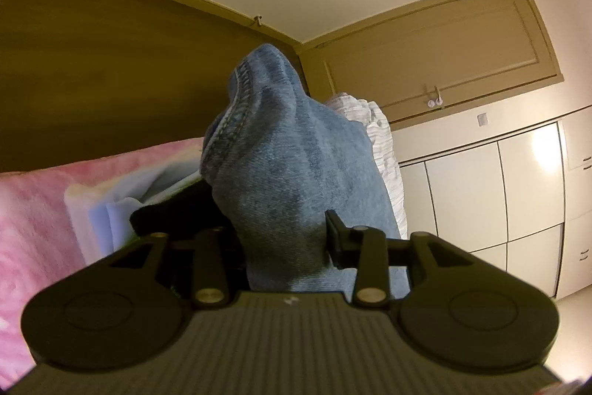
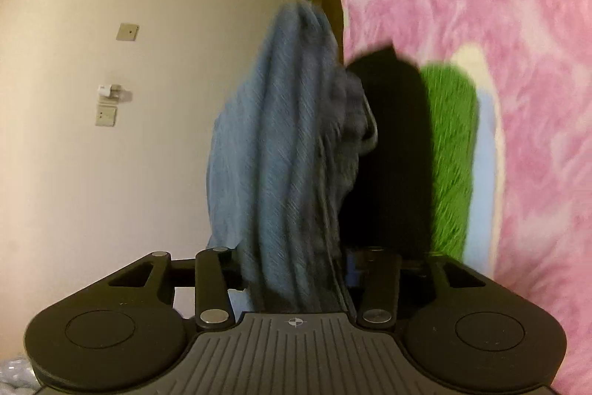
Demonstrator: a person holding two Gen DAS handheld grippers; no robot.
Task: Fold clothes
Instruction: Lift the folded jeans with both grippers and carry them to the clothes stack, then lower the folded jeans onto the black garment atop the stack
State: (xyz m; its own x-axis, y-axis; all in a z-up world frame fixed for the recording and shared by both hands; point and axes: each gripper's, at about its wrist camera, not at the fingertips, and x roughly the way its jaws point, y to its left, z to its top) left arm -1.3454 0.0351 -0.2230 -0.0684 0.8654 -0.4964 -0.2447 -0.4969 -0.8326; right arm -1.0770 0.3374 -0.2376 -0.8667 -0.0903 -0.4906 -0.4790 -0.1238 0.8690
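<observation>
Both grippers clamped on the denim, garment lifted mid-fold.
We hold jeans (image 1: 296, 165) in left gripper (image 1: 288, 243) and right gripper (image 2: 292, 269); next, lay flat on pink blanket (image 2: 481, 6).

A bed covered by a fluffy pink blanket (image 1: 33, 210) carries the clothes. On the blanket lie a pale blue-and-white cloth (image 1: 111, 206), a black garment (image 1: 174, 213) resting against it, and a white crinkled garment (image 1: 381, 143) further back. In the right wrist view, the black garment (image 2: 388, 150) adjoins a green fluffy patch (image 2: 451, 154) on the blanket (image 2: 481, 6).
</observation>
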